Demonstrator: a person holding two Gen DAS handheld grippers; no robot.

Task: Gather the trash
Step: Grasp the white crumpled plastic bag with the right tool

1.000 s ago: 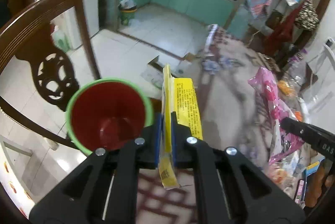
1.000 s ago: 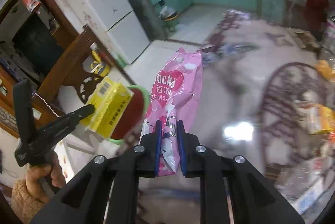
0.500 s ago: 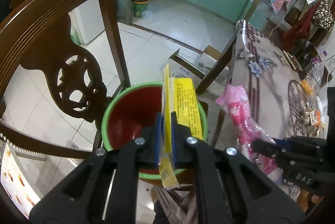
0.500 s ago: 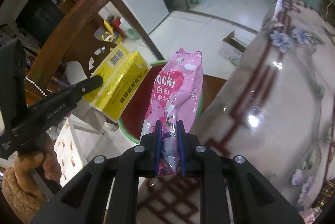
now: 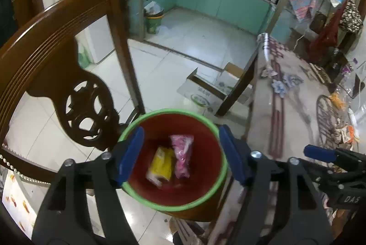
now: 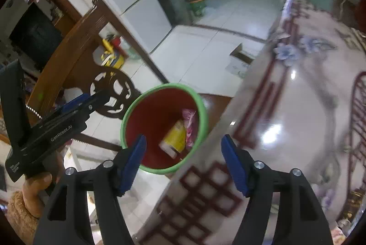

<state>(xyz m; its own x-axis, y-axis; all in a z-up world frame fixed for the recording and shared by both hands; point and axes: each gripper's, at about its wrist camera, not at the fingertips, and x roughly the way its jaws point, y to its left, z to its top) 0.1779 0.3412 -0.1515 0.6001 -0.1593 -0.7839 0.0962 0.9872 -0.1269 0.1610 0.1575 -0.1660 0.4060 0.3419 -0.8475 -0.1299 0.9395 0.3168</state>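
A red bin with a green rim (image 5: 146,121) (image 6: 160,88) stands on a chair seat beside the table. A yellow packet (image 5: 161,164) (image 6: 175,137) and a pink snack bag (image 5: 181,155) (image 6: 191,128) lie at its bottom. My left gripper (image 5: 180,153) is open and empty right above the bin mouth. My right gripper (image 6: 183,160) is open and empty, over the bin's near rim and the table edge. The left gripper also shows in the right wrist view (image 6: 75,103), and the right gripper in the left wrist view (image 5: 320,153).
A carved wooden chair back (image 5: 68,75) rises left of the bin. The table with a patterned glossy cloth (image 6: 297,107) lies to the right, with more wrappers (image 5: 343,130) on it. A cardboard box (image 5: 212,89) sits on the tiled floor.
Both grippers have opened. The yellow packet and the pink bag have dropped from them into the bin.
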